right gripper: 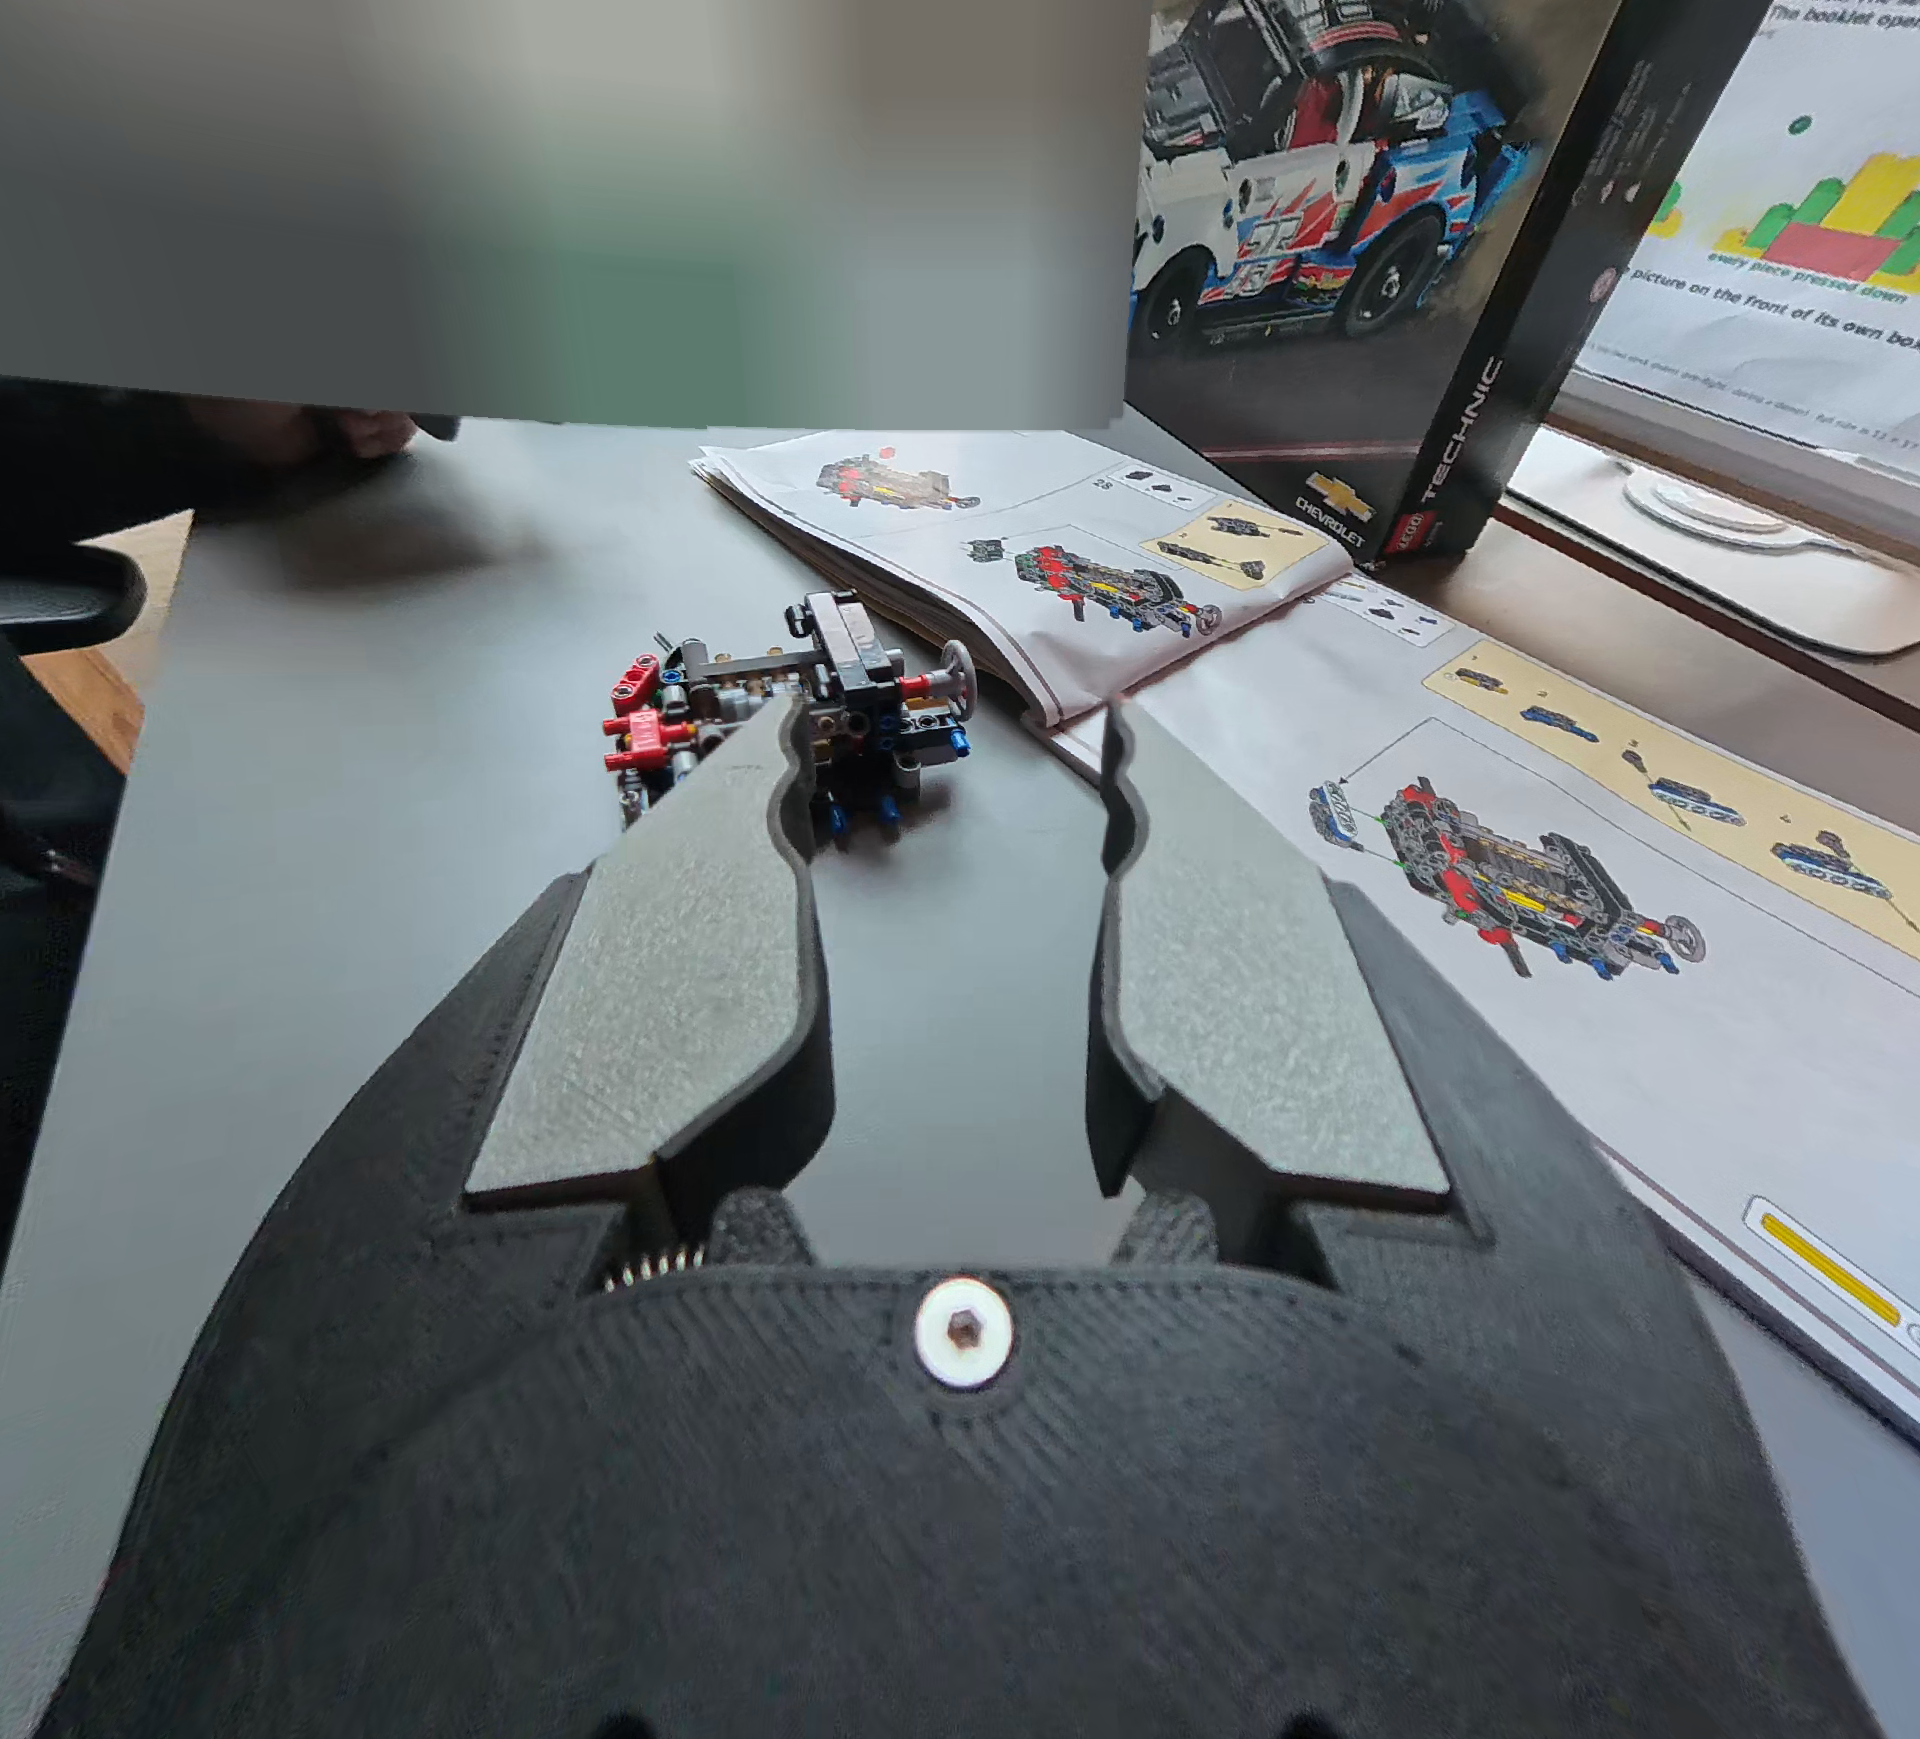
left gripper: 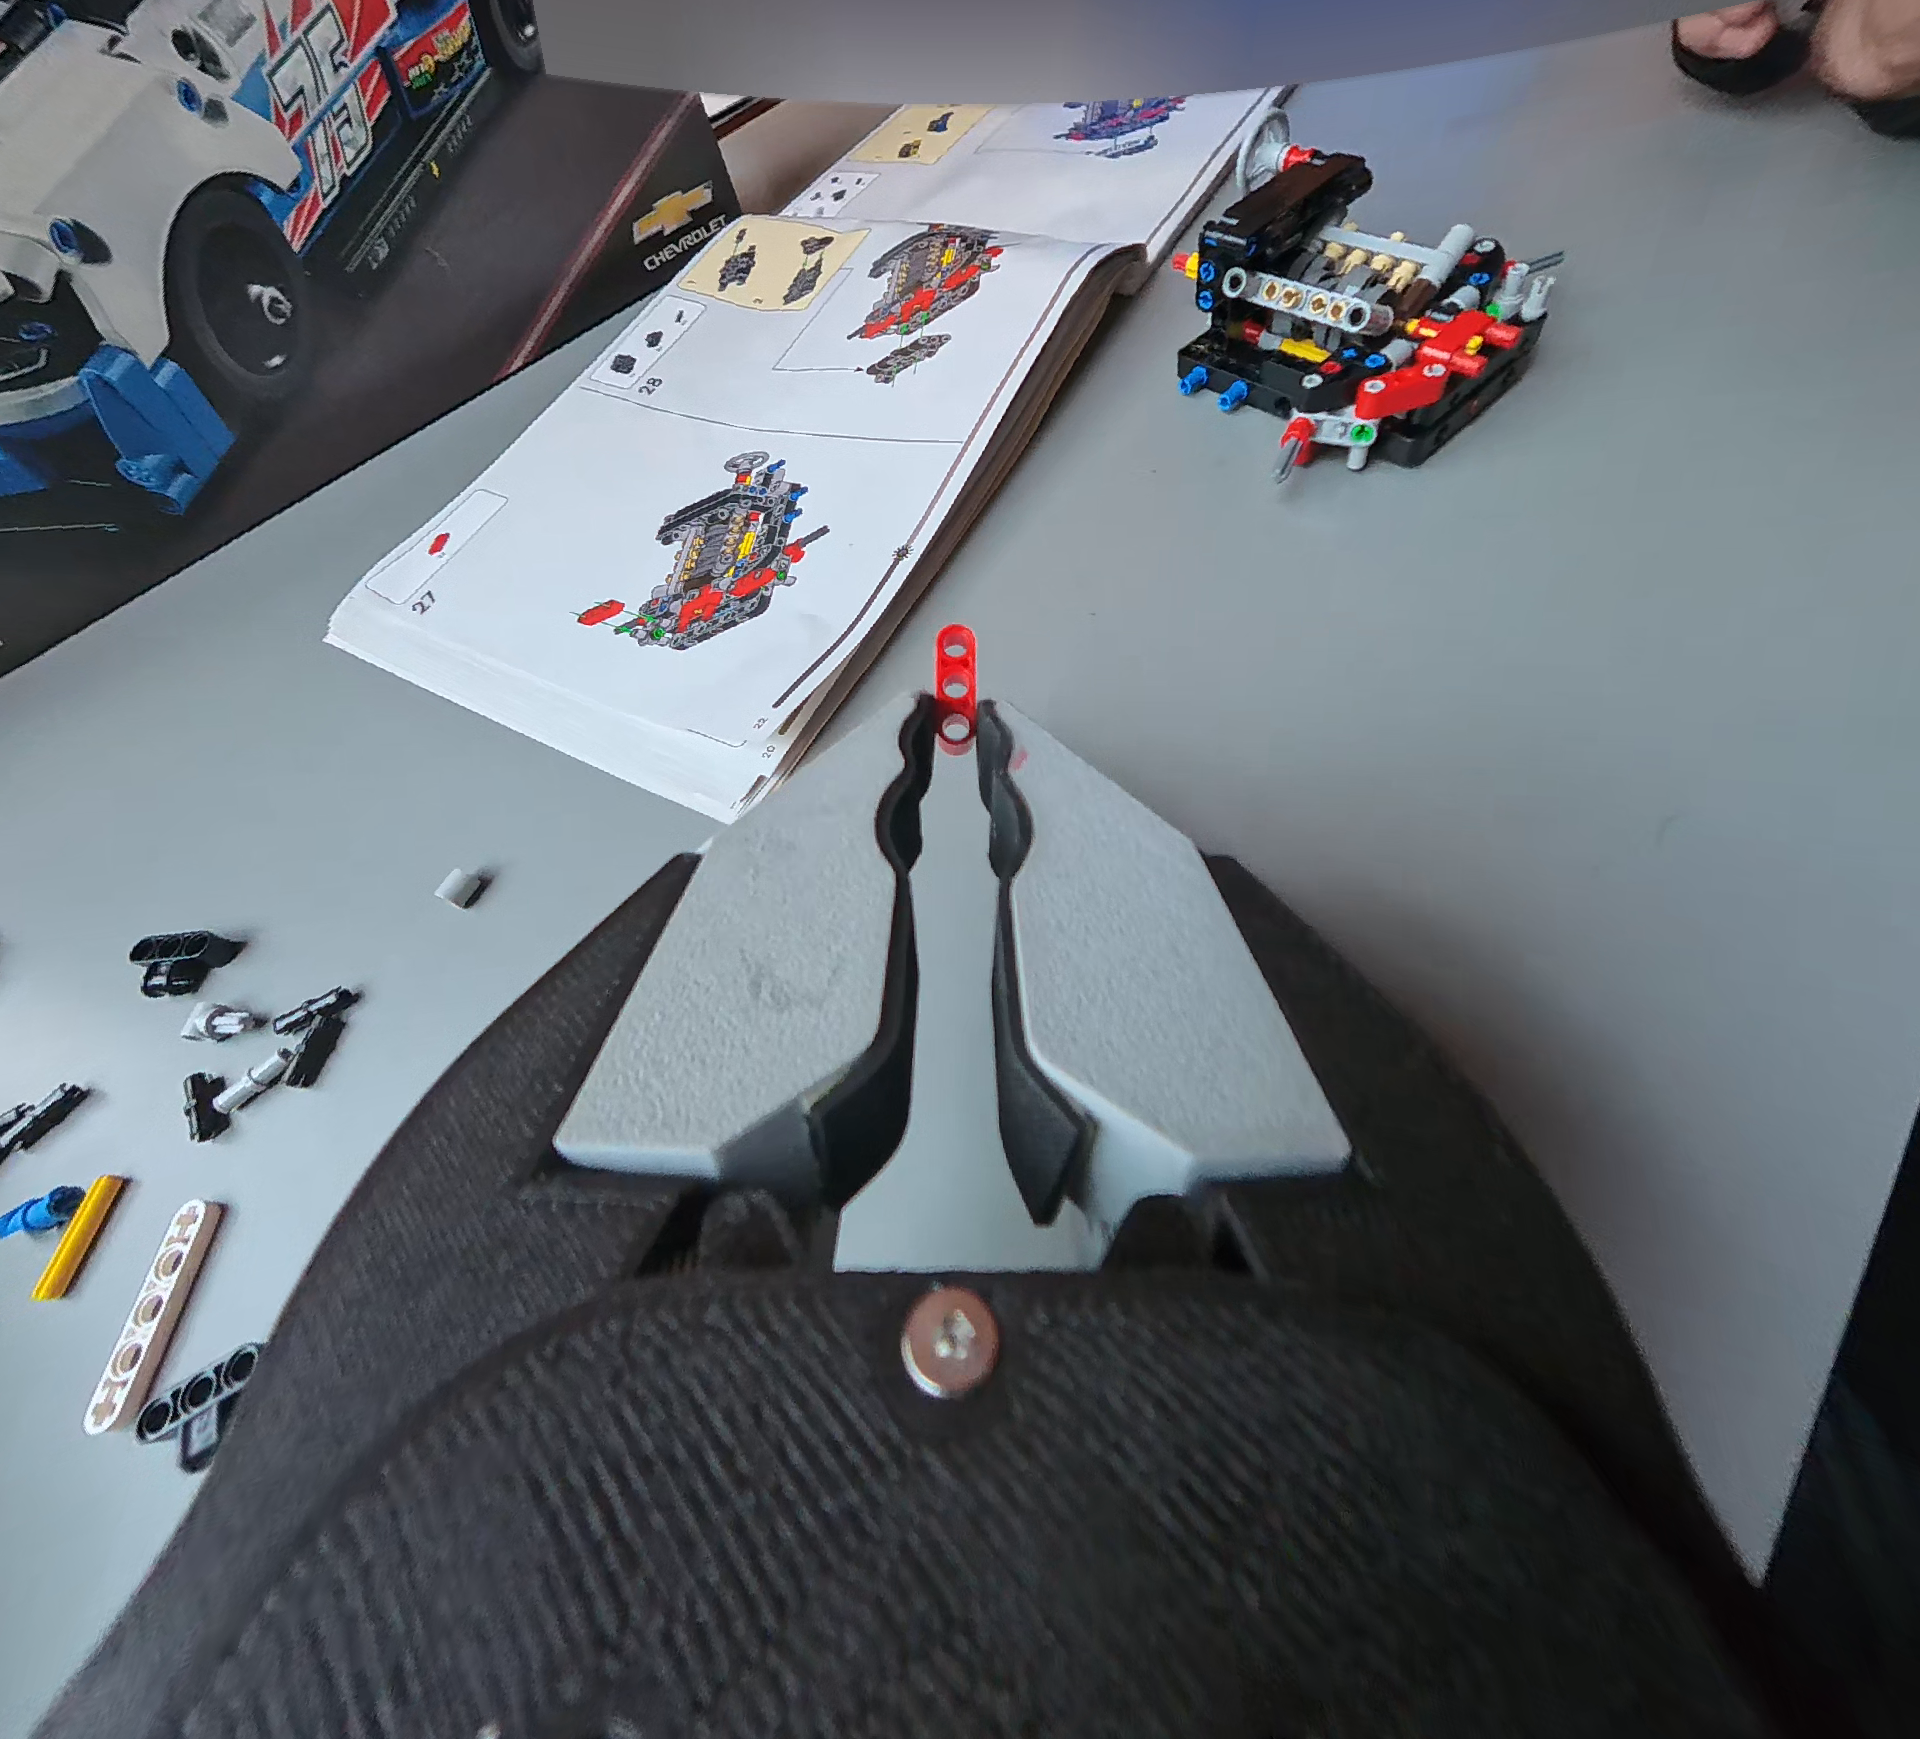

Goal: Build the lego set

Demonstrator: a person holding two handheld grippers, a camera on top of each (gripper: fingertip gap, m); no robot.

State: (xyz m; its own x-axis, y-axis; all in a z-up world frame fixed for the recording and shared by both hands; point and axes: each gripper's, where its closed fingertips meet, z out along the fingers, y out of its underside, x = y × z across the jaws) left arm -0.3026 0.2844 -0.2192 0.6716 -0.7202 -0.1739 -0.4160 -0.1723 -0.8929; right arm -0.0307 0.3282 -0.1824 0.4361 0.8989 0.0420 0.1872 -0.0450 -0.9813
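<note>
Two-fingered, grey-plated left gripper (left gripper: pixel 953 713) and right gripper (right gripper: pixel 956 723), wavy black inner edges, on ribbed black printed bodies. One silver screw centred on each. Small coiled spring, apparently, beside right one's base.

Table (left gripper: pixel 1351 754) carries everything. Left wrist view: open instruction booklet (left gripper: pixel 727 463) lies ahead and left of the left gripper (left gripper: pixel 954 713); set box (left gripper: pixel 260 162) stands behind the booklet at far left. Partial build (left gripper: pixel 1361 318) sits on the table right of the booklet, near its spine. Loose pieces (left gripper: pixel 208 1097) scattered on the table at near left, apart from the booklet. Small beam (left gripper: pixel 955 676) upright between the left gripper's tips. Right wrist view: build ahead, just beyond the right gripper (right gripper: pixel 956 744); booklet to its right, box behind.
</note>
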